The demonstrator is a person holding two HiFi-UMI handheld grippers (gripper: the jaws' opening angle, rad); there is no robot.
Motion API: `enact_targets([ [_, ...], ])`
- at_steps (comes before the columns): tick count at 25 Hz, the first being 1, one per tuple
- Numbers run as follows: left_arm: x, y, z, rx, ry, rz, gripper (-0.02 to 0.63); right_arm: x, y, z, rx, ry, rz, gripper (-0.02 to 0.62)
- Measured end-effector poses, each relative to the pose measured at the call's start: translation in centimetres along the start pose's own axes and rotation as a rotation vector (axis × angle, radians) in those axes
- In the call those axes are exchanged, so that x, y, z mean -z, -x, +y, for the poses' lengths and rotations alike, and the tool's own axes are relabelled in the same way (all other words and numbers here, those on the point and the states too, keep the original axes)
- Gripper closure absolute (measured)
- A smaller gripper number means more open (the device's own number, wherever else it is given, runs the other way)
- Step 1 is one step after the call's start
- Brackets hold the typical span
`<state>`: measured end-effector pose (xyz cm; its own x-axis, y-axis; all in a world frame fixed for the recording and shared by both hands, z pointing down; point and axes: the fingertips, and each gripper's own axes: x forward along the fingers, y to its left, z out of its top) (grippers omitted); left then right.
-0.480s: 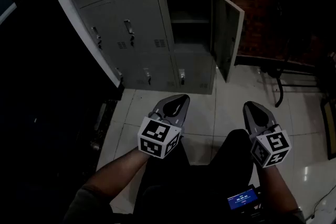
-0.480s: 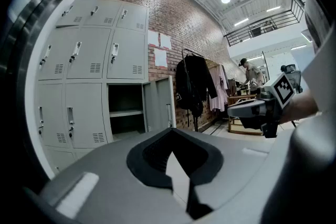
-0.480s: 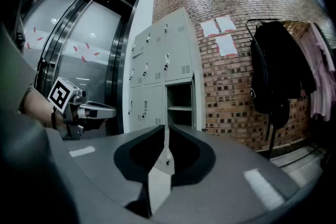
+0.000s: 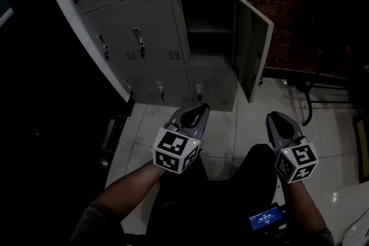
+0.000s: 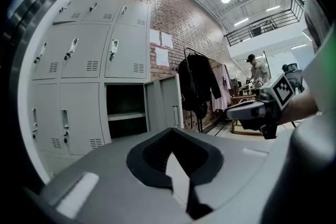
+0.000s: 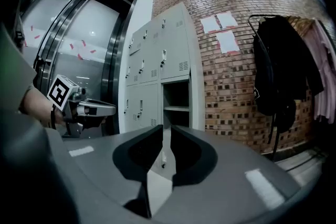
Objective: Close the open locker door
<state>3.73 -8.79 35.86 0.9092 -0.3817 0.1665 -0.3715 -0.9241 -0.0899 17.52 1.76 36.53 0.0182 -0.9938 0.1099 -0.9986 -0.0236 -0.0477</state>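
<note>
The grey locker bank (image 4: 144,37) stands ahead. One compartment (image 4: 210,31) in its right column is open, and its door (image 4: 253,49) is swung out to the right. My left gripper (image 4: 196,109) and right gripper (image 4: 275,121) hover side by side over the floor, well short of the lockers and touching nothing. In the left gripper view the jaws (image 5: 172,134) meet at the tip, facing the open compartment (image 5: 126,110) and door (image 5: 163,105). The right gripper's jaws (image 6: 164,131) show only a thin slit with nothing in it, and point at the compartment (image 6: 177,105).
A brick wall (image 4: 282,3) runs to the right of the lockers. A rack of dark clothes (image 6: 283,71) stands against it, and a black metal frame (image 4: 308,89) stands on the tiles near the door. A person (image 5: 257,68) stands far behind. A small blue-lit screen (image 4: 265,219) sits at my waist.
The lockers and open door sit slightly lower and to the right in the head view. Both grippers keep about the same place, jaws unchanged.
</note>
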Motion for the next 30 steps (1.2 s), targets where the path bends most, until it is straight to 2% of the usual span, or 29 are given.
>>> enact_targets([
  [11,2.4,-4.7,3.6,0.008,0.043,0.054,0.604,0.9,-3.8,-4.4,0.039,-0.009,0.032,0.538],
  [20,2.1,-4.2,1.8,0.062,-0.004,0.022,0.604,-0.2,-4.5,-3.4,0.032,0.014,0.006,0.534],
  [23,2.4,-3.7,1.7,0.062,-0.008,0.024,0.604,0.1,-5.1,-3.4,0.028,0.007,0.021,0.511],
  [30,1.7,-3.6,3.9,0.03,0.054,0.008,0.604,0.6,-6.7,-3.9,0.017,0.002,0.046,0.458],
])
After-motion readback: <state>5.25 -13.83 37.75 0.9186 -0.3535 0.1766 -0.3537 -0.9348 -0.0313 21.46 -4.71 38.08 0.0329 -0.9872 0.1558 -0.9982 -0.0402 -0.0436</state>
